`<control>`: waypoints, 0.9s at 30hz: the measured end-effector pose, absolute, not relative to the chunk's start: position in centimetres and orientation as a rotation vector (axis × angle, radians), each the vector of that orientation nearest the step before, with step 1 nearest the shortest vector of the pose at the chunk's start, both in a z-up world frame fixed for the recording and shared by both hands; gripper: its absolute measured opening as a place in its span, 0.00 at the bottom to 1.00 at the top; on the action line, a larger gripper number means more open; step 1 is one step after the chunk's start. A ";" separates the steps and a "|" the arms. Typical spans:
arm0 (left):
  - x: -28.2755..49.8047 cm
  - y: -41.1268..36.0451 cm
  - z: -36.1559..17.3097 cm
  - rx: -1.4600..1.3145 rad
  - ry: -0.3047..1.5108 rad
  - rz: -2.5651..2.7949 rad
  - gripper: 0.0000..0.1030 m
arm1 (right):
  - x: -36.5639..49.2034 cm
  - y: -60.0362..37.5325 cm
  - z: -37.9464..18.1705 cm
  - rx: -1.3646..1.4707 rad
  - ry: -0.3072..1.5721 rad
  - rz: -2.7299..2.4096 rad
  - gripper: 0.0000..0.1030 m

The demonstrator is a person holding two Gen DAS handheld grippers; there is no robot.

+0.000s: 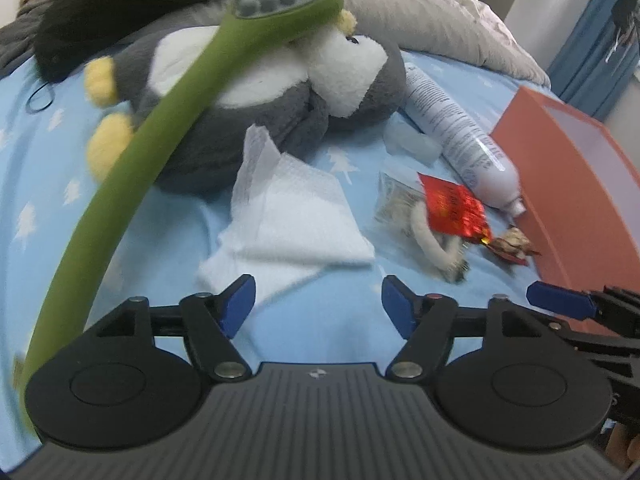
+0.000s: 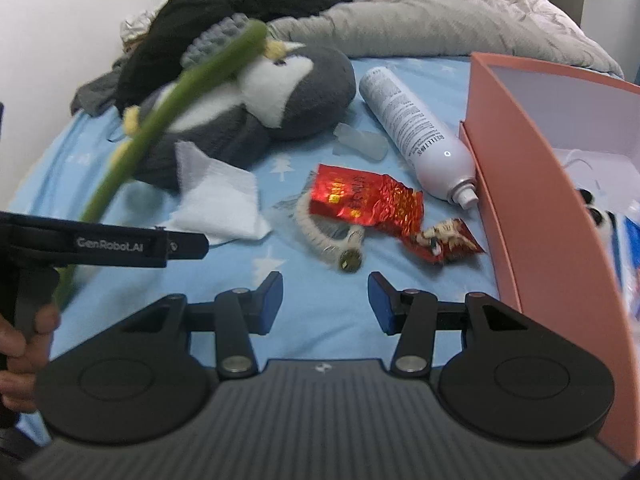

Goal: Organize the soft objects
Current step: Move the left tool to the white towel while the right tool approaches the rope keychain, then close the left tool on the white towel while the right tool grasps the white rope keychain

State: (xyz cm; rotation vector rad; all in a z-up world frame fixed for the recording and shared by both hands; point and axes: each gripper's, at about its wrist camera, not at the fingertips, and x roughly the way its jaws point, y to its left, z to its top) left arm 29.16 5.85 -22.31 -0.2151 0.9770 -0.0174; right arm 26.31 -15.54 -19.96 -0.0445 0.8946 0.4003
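Grey plush penguin [image 1: 248, 92] lying on its back on the blue tree-print sheet [image 1: 56, 168], a green long-handled massager [image 1: 176, 92] arcing in front of it. Crumpled white tissue [image 1: 288, 216] just beside the plush, red foil packet [image 1: 452, 204] and white spray can [image 1: 460, 136] nearer the orange box [image 1: 560, 184]. Left gripper [image 1: 318, 304] above the sheet, jaws apart, nothing between. Right gripper [image 2: 325, 300] likewise parted, empty.
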 end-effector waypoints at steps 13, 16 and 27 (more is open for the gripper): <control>34.2 5.3 -25.8 -0.049 1.027 -0.059 0.59 | 32.1 -12.3 -24.2 -0.172 1.011 0.439 0.36; 34.3 5.7 -25.5 -0.079 1.039 -0.037 0.34 | 32.2 -12.2 -23.8 -0.183 1.036 0.439 0.30; 31.3 6.8 -23.9 -0.259 0.996 0.020 0.13 | 30.0 -12.6 -23.5 -0.204 0.974 0.458 0.29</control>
